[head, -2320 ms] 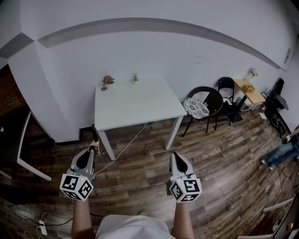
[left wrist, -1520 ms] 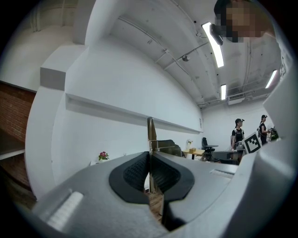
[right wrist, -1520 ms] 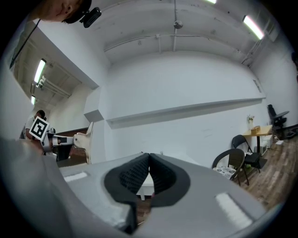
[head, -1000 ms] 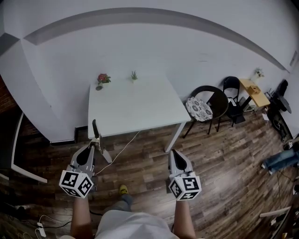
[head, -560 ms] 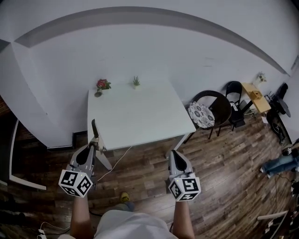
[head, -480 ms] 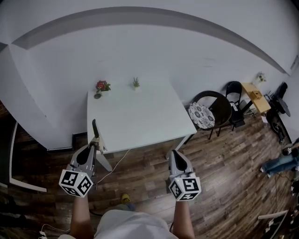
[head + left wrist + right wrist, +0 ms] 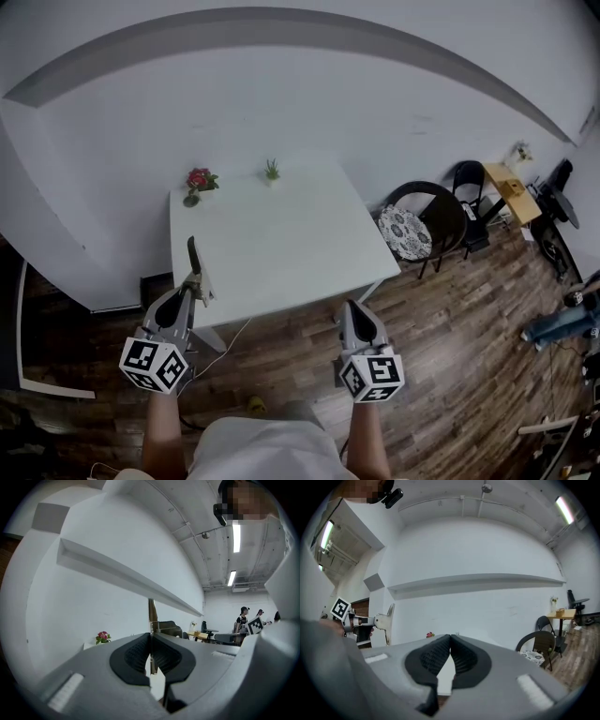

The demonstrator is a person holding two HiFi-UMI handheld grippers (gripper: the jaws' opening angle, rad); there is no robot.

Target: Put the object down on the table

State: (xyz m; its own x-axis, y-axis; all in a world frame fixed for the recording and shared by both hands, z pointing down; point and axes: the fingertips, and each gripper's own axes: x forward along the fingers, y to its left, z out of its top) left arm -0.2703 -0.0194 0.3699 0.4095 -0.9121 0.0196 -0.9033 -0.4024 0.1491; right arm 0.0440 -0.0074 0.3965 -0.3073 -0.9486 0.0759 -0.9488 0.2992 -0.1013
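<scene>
The left gripper (image 7: pixel 197 292) is pinched tight on the tool (image 7: pixel 192 258), a thin flat-bladed piece with a tan lower part. In the left gripper view the pads (image 7: pixel 140 651) press together on its base and the tool (image 7: pixel 152 613) stands up from them toward 12 o'clock. The right gripper view shows the same tool (image 7: pixel 389 620) side on at 9 o'clock, its pale broad blade upright.

The tool is in the air, not on the table (image 7: pixel 272 244). In the head view its tip overlaps the table's near left edge, and the white table lies at 12 o'clock from both grippers.

The right gripper (image 7: pixel 349 309) sits at 3 o'clock from the left one, well apart from it, over the wood floor (image 7: pixel 441 319) just short of the table's near edge. Its jaws are pressed together with nothing between them, as the right gripper view (image 7: pixel 449 641) shows.

On the table's far edge a red flower (image 7: pixel 198 179) stands at 11 o'clock and a small green plant (image 7: pixel 271 170) at 12 o'clock. A cable (image 7: pixel 230 333) runs on the floor under the table. Two chairs (image 7: pixel 417 211) stand at 3 o'clock from the table, by the wall.
</scene>
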